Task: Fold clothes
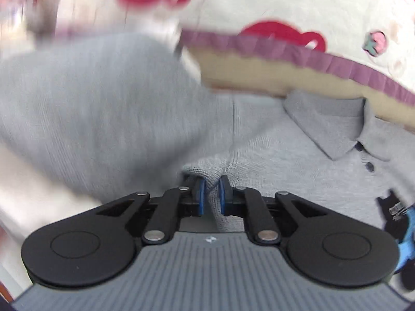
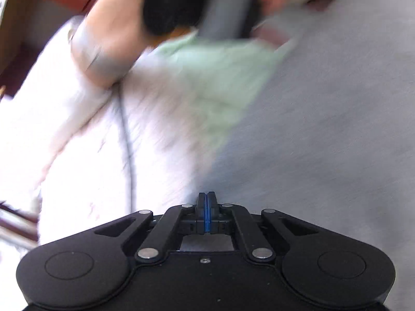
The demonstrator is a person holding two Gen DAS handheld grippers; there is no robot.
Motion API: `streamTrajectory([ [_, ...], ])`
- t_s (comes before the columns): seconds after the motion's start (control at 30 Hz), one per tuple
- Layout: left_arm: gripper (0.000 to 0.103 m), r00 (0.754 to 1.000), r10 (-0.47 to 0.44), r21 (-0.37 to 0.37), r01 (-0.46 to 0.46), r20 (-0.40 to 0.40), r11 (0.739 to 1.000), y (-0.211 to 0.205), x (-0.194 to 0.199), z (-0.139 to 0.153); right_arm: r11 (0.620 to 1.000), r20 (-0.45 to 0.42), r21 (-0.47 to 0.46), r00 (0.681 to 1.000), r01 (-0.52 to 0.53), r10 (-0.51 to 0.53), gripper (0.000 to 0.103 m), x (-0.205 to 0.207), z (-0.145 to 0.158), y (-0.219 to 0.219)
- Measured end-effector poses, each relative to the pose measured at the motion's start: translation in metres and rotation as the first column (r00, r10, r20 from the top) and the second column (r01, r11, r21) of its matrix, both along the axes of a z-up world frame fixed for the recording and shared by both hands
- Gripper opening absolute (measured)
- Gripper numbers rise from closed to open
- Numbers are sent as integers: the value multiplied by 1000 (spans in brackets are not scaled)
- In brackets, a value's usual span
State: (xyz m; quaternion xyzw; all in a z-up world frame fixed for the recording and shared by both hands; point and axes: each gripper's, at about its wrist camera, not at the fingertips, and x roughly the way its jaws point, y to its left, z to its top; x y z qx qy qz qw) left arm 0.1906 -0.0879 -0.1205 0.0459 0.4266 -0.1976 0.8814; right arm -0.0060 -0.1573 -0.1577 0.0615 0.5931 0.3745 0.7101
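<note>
The left hand-held gripper [image 1: 212, 194] had its blue pads clamped on a fold of the gray polo shirt [image 1: 298, 140], which lay on a bed beside a purple-edged floral blanket [image 1: 298, 2], collar [image 1: 326, 121] toward the blanket. The right hand-held gripper [image 2: 206, 207] was fully closed, pads together, seemingly holding nothing, above blurred gray cloth [image 2: 324, 134], a pale green cloth [image 2: 215, 77] and a white sheet [image 2: 85, 155].

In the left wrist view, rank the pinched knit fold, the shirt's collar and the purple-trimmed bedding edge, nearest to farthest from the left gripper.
1. Pinched fold of grey knit fabric: between the left gripper jaws.
2. Grey polo collar: ahead, to the right.
3. Purple frilled trim of the floral bedding: beyond the collar, across the top.
</note>
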Motion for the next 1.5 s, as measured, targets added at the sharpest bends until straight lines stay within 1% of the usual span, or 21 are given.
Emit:
streamTrajectory([
  [0.07, 22, 996, 16, 66, -11, -82, 998, -2, 7, -17, 999, -44, 22, 999, -29, 30, 3, -5, -6, 10],
  [0.1, 30, 996, 20, 84, -13, -84, 996, -2, 7, -19, 999, -61, 39, 998, -27, 29, 3, -5, -7, 11],
  [0.13, 30, 996, 13, 87, -6, -83, 996, -1, 5, -15, 997, -63, 72, 998, 20, -15, 8, 0, -2, 3],
  [0.27, 35, 996, -67, -21, 65, -67, 998, 14, -14, 21, 974, 2, 171, 988, 151, -154, 20, 21, 32, -35],
  [0.3, 35, 995, -89, -56, 86, -43, 995, 19, -20, 31, 964, 24, 188, 981, 187, -195, 23, 27, 42, -45],
  [0.33, 36, 994, -107, -87, 106, -10, 991, 24, -27, 42, 955, 55, 194, 969, 226, -241, 33, 32, 50, -54],
  [0.4, 44, 989, -107, -108, 118, 103, 987, 36, -40, 64, 933, 135, 173, 931, 314, -339, 40, 42, 64, -70],
  [0.53, 52, 962, 97, -147, -61, 254, 987, 70, -44, 93, 890, 311, 44, 841, 453, -443, 42, 63, 72, -92],
  [0.63, 58, 910, 341, -250, -283, 237, 926, 115, -27, 95, 873, 372, -24, 814, 488, -445, 42, 73, 70, -100],
  [0.7, 62, 857, 458, -227, -409, 236, 884, 135, -7, 92, 865, 361, -23, 811, 501, -460, 42, 89, 60, -106],
  [0.8, 62, 845, 494, -232, -449, 205, 863, 161, 21, 84, 862, 388, -61, 808, 503, -444, 43, 107, 49, -105],
  [0.9, 64, 856, 506, -335, -447, 110, 829, 179, 55, 76, 861, 467, -171, 809, 480, -358, 43, 120, 35, -102],
  [0.97, 60, 841, 524, -363, -449, 137, 816, 181, 68, 74, 868, 497, -219, 816, 446, -294, 43, 120, 26, -100],
  [1.0, 25, 833, 523, -358, -441, 178, 823, 180, 73, 76, 873, 499, -233, 823, 428, -271, 43, 123, 21, -98],
  [1.03, 5, 815, 533, -342, -446, 226, 827, 178, 76, 80, 878, 498, -246, 830, 412, -250, 43, 127, 15, -96],
  [1.17, 5, 676, 632, -433, -474, 379, 767, 178, 60, 100, 913, 432, -211, 871, 348, -232, 45, 131, -5, -81],
  [1.23, 5, 621, 612, -370, -487, 490, 791, 165, 53, 104, 941, 420, -156, 882, 301, -213, 45, 126, -5, -69],
  [1.27, 5, 617, 597, -346, -488, 512, 801, 160, 53, 103, 954, 403, -132, 894, 269, -197, 45, 124, -4, -63],
  [1.33, 5, 634, 573, -312, -483, 520, 818, 154, 56, 100, 972, 384, -111, 911, 208, -152, 45, 119, -2, -52],
  [1.43, 5, 693, 539, -366, -400, 479, 840, 146, 50, 100, 971, 386, -107, 909, 215, -159, 42, 114, 7, -55],
  [1.5, 5, 726, 485, -379, -325, 487, 866, 133, 40, 104, 947, 387, -50, 880, 317, -275, 43, 108, 17, -75],
])
